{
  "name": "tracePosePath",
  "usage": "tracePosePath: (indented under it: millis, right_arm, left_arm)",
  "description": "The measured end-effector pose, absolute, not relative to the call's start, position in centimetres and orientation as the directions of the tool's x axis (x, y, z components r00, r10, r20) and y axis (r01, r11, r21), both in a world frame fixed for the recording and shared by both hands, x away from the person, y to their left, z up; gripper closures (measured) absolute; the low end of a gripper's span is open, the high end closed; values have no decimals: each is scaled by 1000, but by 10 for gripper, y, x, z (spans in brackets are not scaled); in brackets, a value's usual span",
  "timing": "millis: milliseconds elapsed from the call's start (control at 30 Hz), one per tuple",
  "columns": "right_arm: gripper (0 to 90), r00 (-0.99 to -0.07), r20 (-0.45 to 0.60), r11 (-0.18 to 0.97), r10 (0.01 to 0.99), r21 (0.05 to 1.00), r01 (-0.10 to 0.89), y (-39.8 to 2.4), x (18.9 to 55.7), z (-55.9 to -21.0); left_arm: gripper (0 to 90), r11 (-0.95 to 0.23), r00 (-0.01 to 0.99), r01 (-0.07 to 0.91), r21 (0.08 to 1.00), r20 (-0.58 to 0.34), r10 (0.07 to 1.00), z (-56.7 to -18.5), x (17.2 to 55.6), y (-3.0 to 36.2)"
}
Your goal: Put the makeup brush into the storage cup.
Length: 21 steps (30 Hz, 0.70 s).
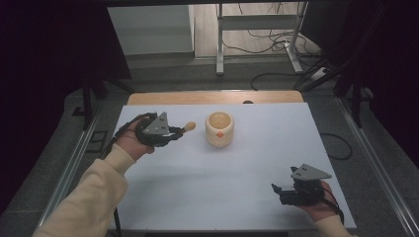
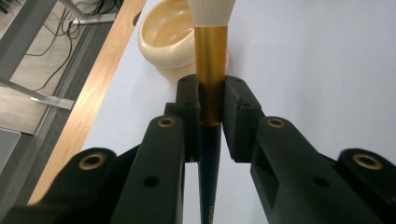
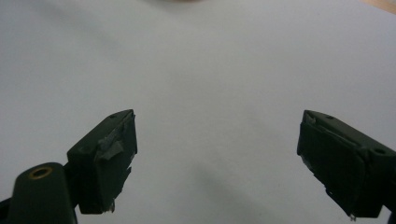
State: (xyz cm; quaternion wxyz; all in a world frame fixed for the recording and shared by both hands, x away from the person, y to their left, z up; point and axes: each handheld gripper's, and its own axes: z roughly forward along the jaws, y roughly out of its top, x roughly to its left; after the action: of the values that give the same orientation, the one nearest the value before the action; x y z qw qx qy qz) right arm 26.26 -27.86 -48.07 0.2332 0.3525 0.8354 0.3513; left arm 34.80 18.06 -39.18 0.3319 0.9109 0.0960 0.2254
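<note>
My left gripper (image 1: pixel 174 132) is shut on a makeup brush (image 2: pixel 211 56), clamping its gold ferrule and dark handle. In the high view the brush's pale bristle head (image 1: pixel 189 126) points right, toward a cream-coloured cup (image 1: pixel 219 129) with a small orange mark on its side. That cup (image 2: pixel 168 39) stands just beyond the brush tip in the left gripper view, its inside pale and bare as far as I can see. My right gripper (image 1: pixel 277 191) rests near the white mat's front right corner, open, with nothing between its pads (image 3: pixel 114 154).
A white mat (image 1: pixel 257 163) covers the table, with a strip of wooden tabletop (image 1: pixel 217 97) showing at the far edge. Metal rails run along both sides. Beyond the table stand a desk frame and loose cables on the floor.
</note>
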Motion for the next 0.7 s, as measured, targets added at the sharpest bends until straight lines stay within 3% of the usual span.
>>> tracePosePath:
  millis: [700]
  right_arm:
    - [125, -657, -97, 470, 748, 776, 421, -271, 262, -477]
  left_arm:
    - [786, -715, 870, 59, 697, 315, 379, -386, 338, 186]
